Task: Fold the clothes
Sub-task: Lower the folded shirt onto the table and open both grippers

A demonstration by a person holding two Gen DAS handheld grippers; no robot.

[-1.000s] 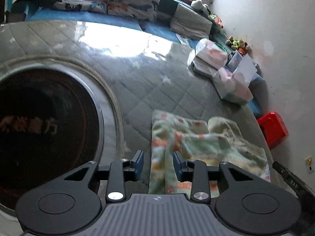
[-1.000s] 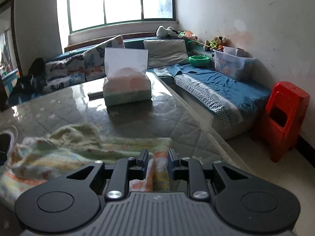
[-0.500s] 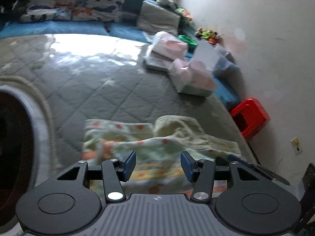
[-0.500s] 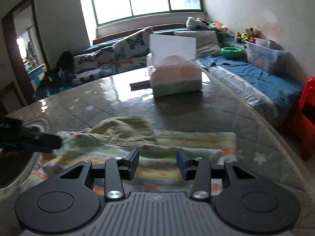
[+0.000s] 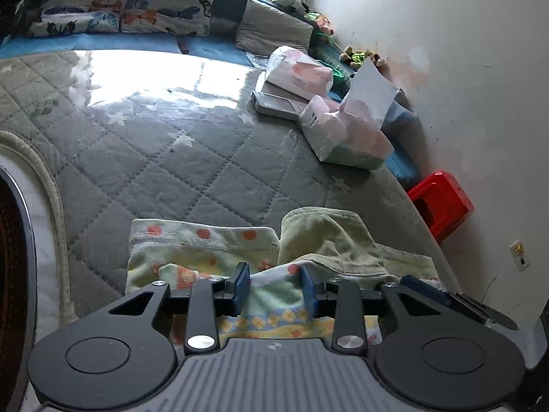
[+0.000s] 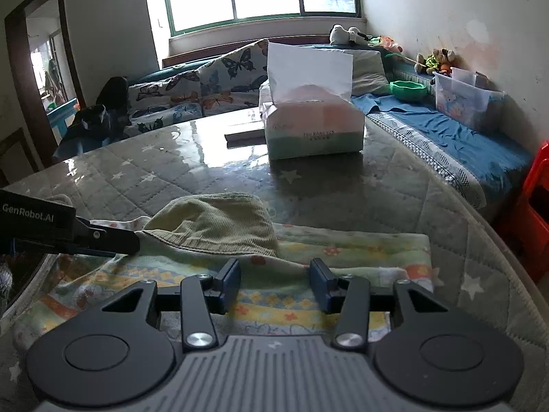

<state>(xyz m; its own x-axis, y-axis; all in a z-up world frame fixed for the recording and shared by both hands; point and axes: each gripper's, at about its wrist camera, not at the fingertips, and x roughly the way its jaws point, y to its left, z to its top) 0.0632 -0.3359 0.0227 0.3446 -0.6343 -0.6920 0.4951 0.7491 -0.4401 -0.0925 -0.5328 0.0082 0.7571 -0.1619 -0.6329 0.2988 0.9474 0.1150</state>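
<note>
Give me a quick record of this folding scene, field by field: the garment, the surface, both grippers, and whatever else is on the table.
garment: patterned garment, partly folded, olive corduroy part on top
surface: quilted grey table cover
left gripper: jaws closing, cloth between them
right gripper: jaws opening above the cloth
other items: tissue pack at the far side, flat box behind it
</note>
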